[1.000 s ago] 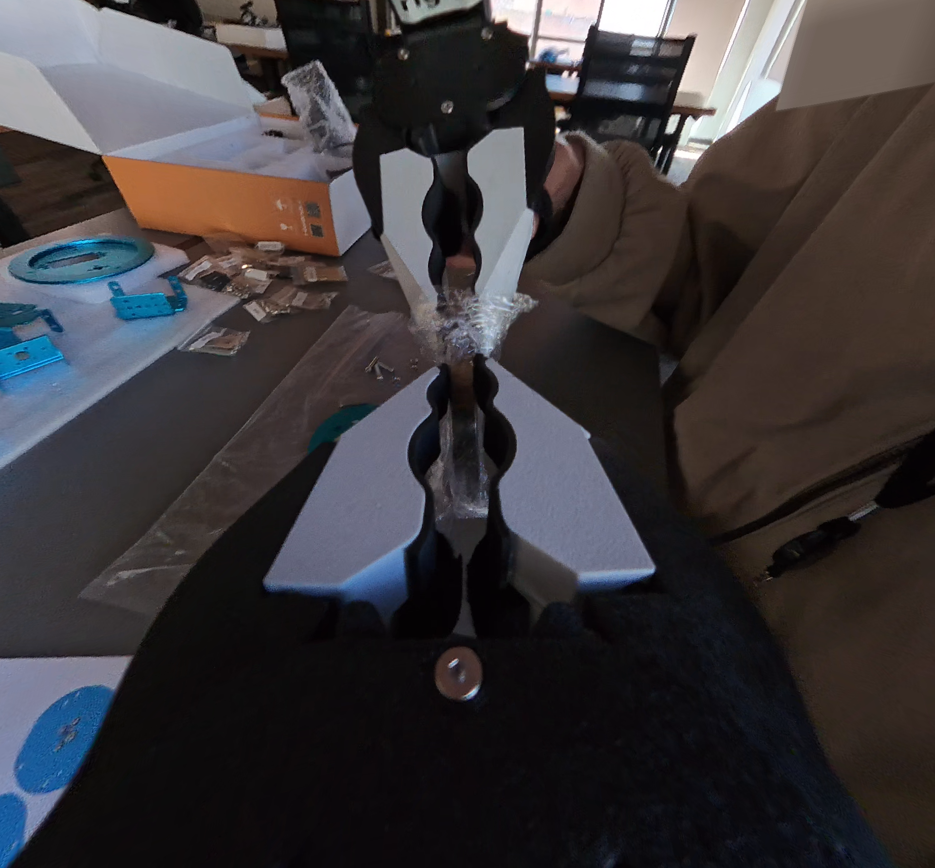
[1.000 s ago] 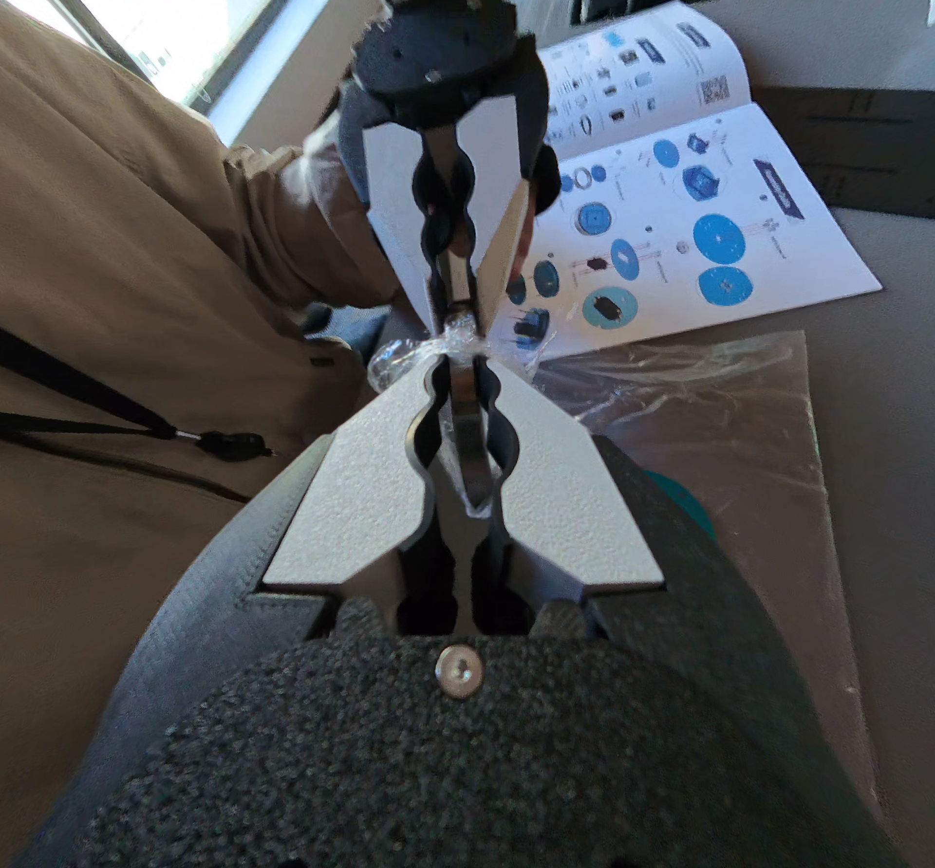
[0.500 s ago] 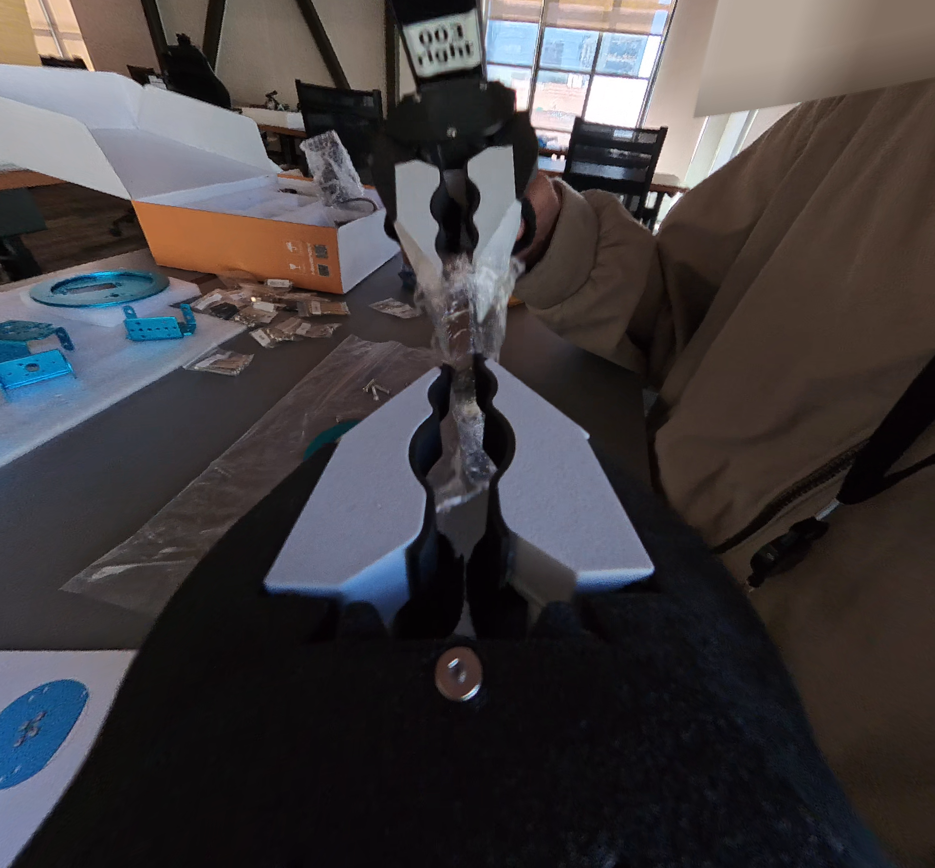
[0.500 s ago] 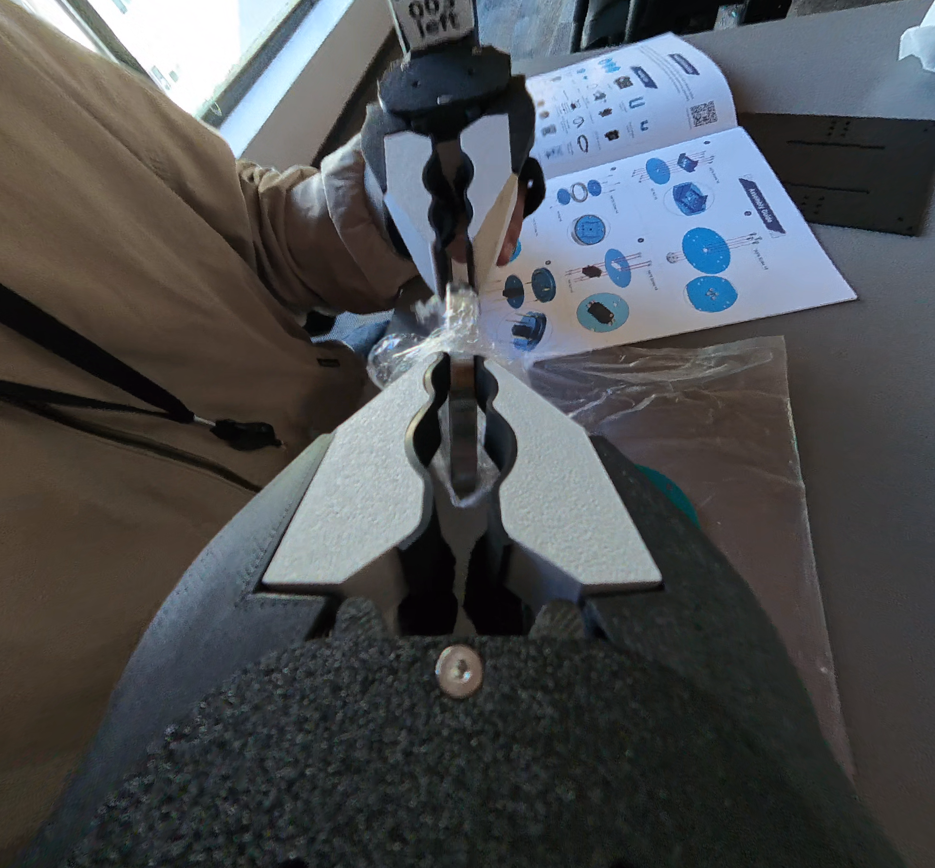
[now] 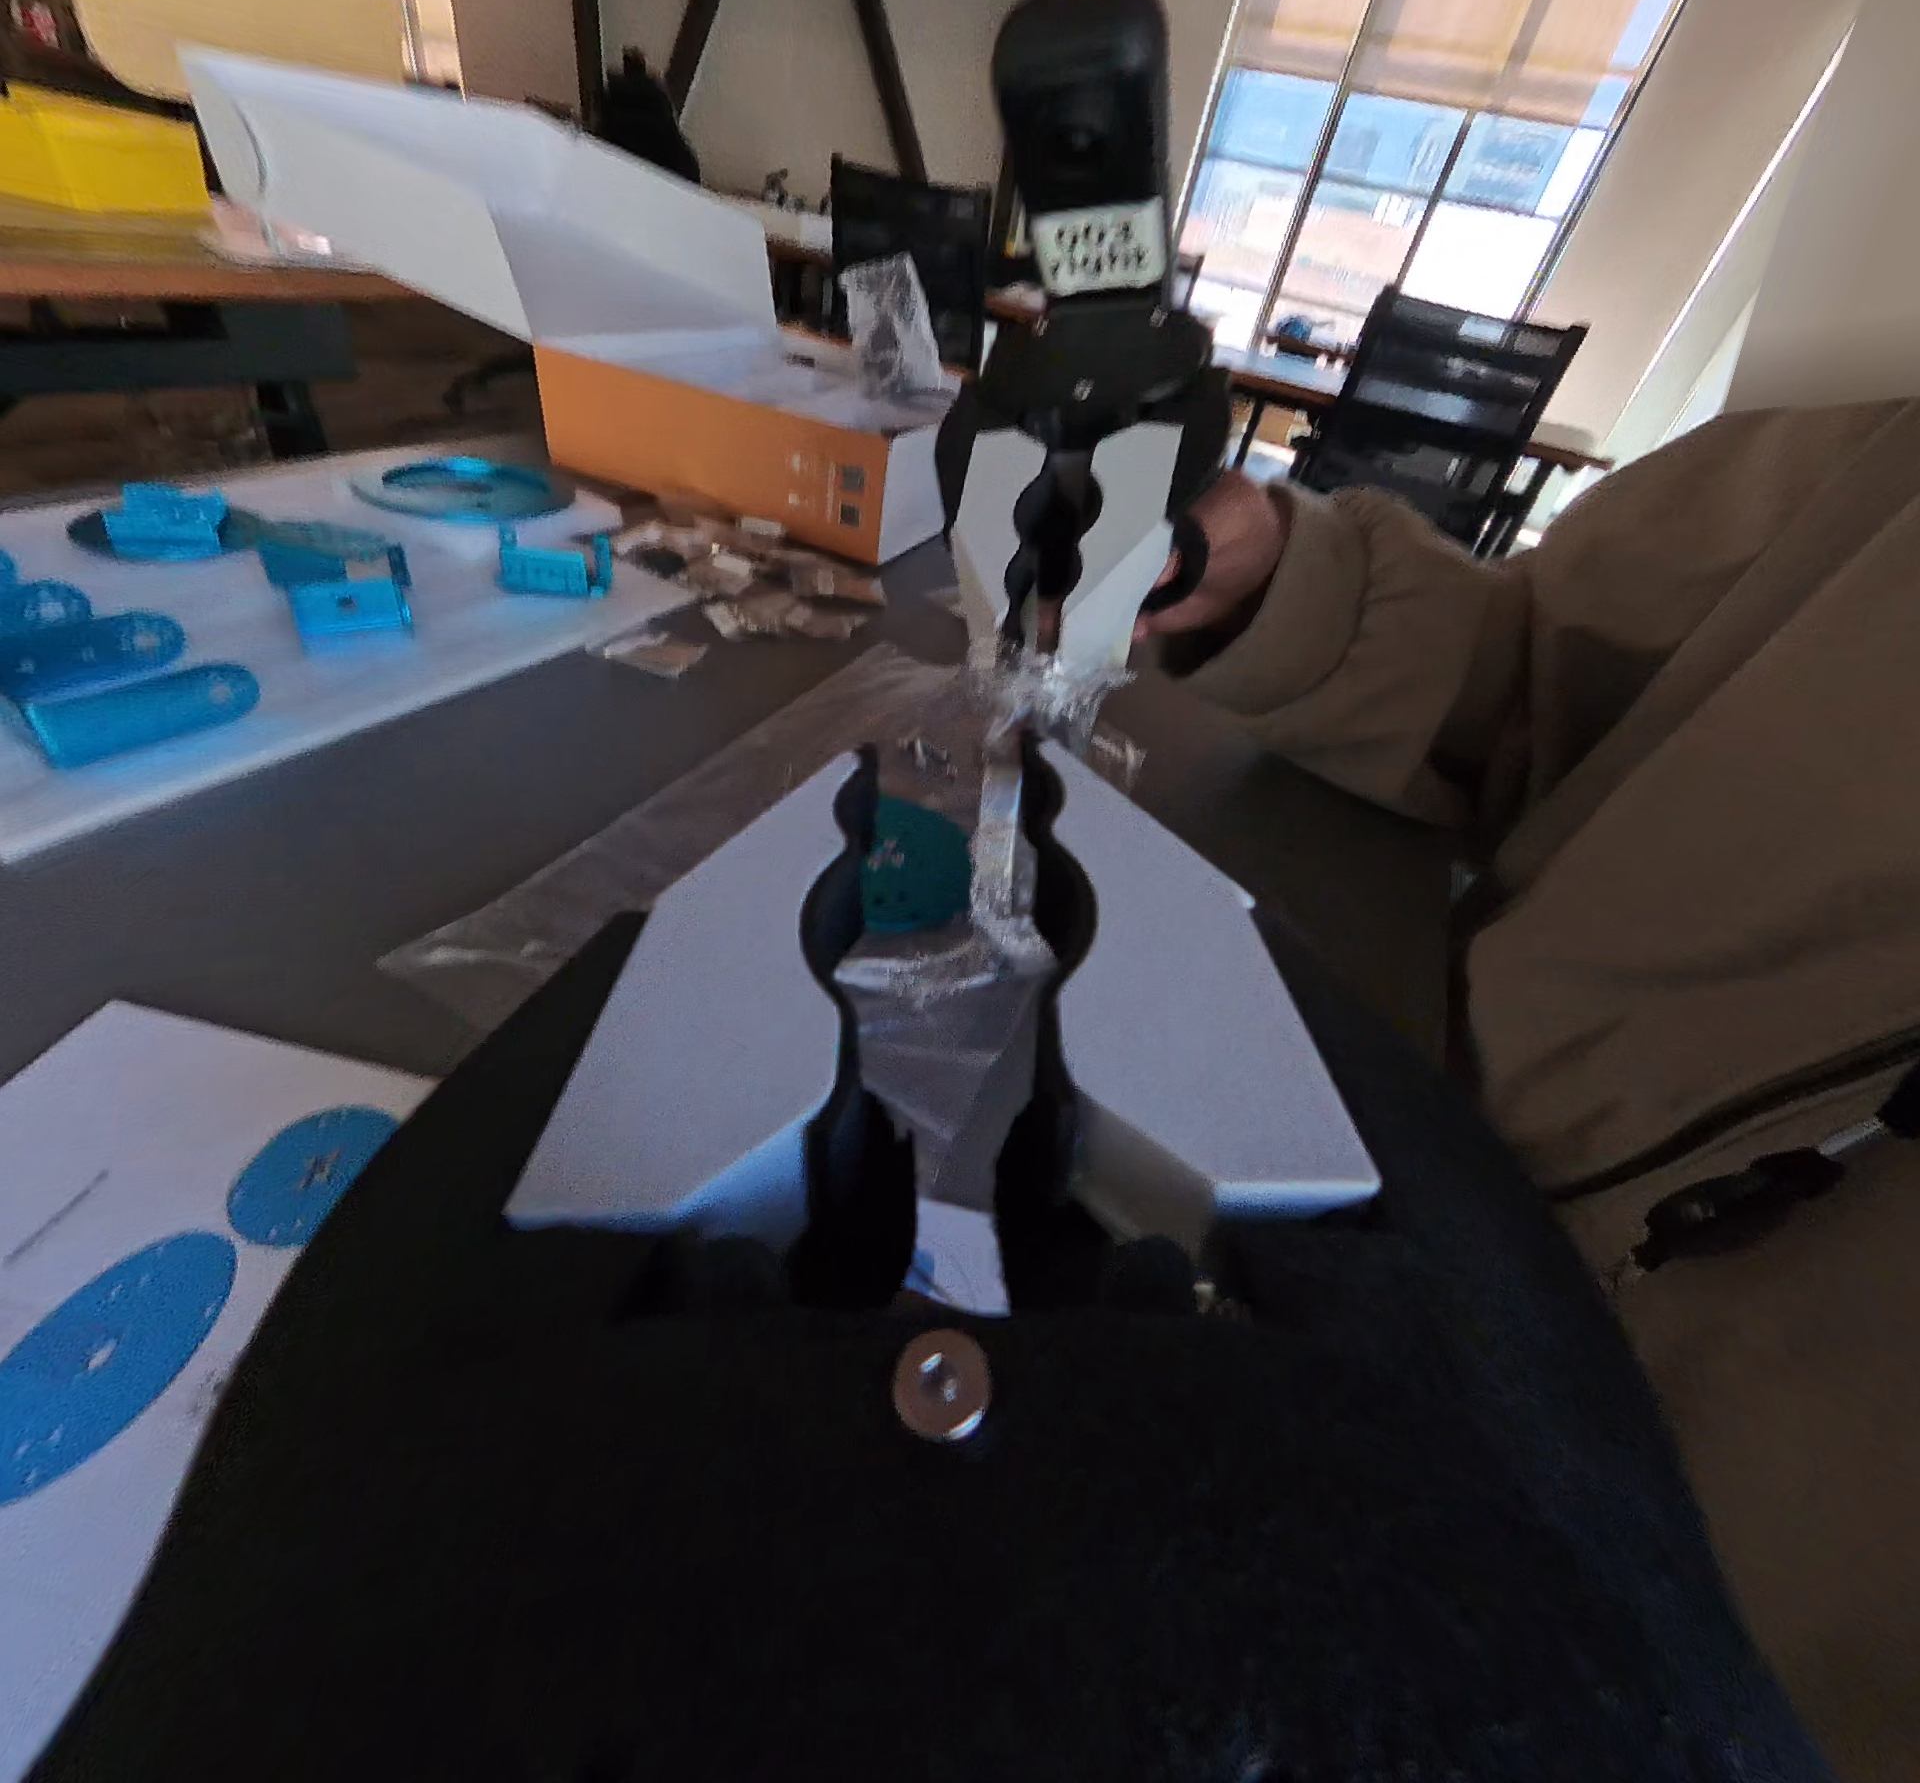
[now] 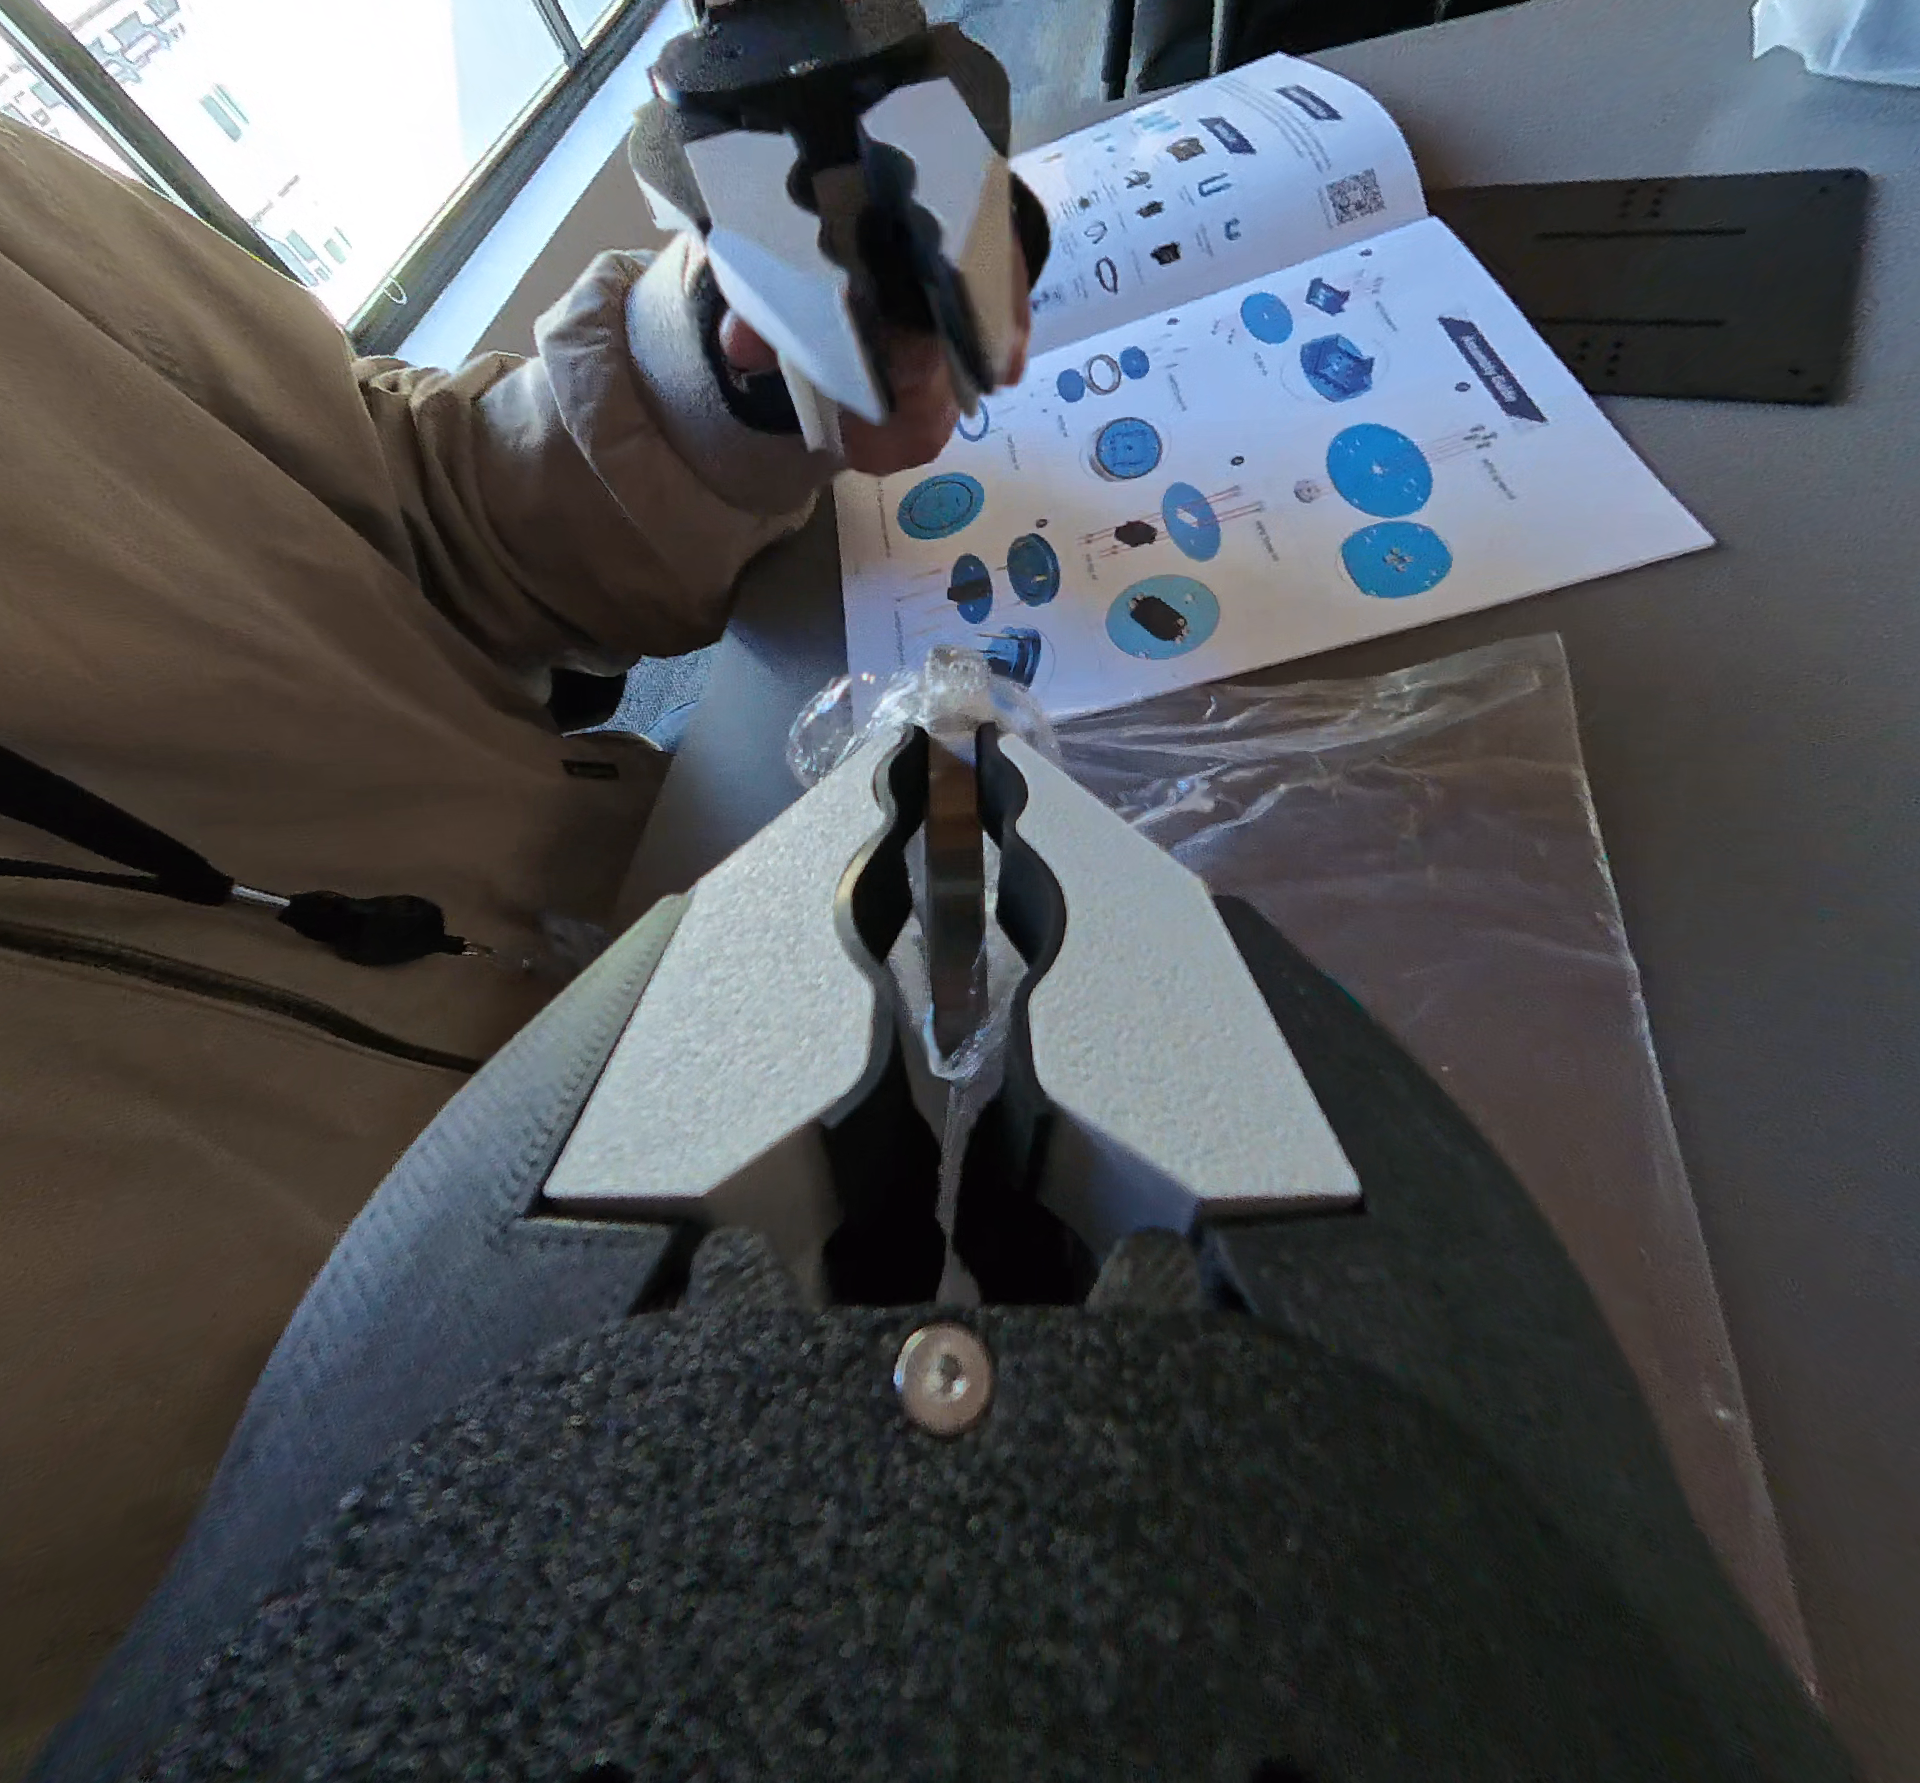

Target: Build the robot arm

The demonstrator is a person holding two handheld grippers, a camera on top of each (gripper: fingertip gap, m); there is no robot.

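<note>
My right gripper is shut on a small clear plastic bag that holds a flat metal piece; the bag's crinkled top sticks out past the fingertips. In the left wrist view the right gripper hangs above the table with the bag at its tips. My left gripper is open, with a scrap of clear film lying between its fingers. In the right wrist view the left gripper is blurred, up and to the left of the bag and apart from it.
A large clear plastic sheet and a teal disc lie on the grey table. An open booklet and a black plate lie beyond. An orange-and-white box, small packets and blue metal parts are at the left. Left tips to right tips: about 7 centimetres.
My left gripper has opened and pulled away from the bag, which it gripped together with the right gripper before. The right gripper still holds the bag.
</note>
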